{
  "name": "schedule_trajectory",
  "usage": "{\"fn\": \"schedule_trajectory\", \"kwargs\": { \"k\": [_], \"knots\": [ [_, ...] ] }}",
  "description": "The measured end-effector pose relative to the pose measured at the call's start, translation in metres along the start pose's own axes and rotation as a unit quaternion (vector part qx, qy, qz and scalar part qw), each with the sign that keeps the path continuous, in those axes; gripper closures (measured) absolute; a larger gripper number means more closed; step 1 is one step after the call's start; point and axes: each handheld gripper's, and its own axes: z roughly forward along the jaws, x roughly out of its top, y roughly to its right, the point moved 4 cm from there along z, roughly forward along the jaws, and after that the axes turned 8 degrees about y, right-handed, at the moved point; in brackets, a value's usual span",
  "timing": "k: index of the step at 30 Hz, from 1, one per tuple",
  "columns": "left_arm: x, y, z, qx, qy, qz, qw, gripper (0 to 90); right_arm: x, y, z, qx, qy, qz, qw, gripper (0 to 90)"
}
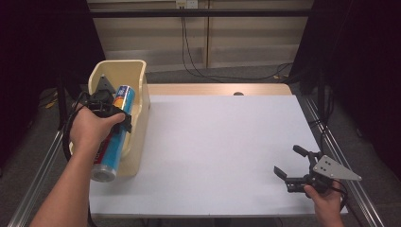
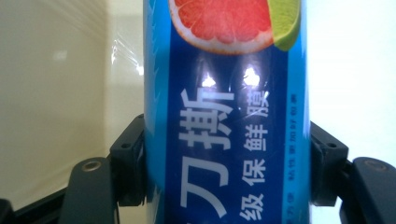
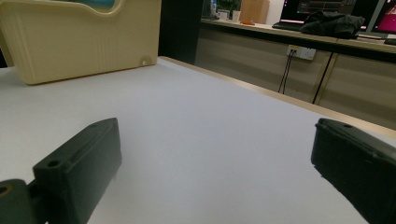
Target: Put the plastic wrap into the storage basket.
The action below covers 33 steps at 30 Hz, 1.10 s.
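We see a white desk (image 1: pixel 217 142) with a cream bin (image 1: pixel 139 109) resting on it, just beside our left hand-held gripper (image 1: pixel 106 106).

Overhead camera looks forward and down over the counter (image 1: pixel 217 151); both gripper cameras sit low, one tight on the blue roll (image 2: pixel 224 116), the other facing the cream bin (image 3: pixel 79 42) also seen from above.

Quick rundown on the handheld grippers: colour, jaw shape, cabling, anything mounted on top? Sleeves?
Both are black two-jaw units. The right gripper has blocky jaws with screw holes and a grey three-cornered plate dotted with small holes. The left gripper carries a similar grey plate and trails a black cable. Forearms are bare, no sleeves in view.
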Motion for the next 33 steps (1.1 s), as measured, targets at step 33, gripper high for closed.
{"fn": "schedule_trajectory", "kwargs": {
  "k": [33],
  "knots": [
    [0.0071, -0.0050, 0.0045, 0.004, -0.002, -0.010, 0.9999, 32.0, -0.0005, -0.0001, 0.0003, 0.001, -0.001, 0.002, 1.0000, 1.4]
  ]
}}
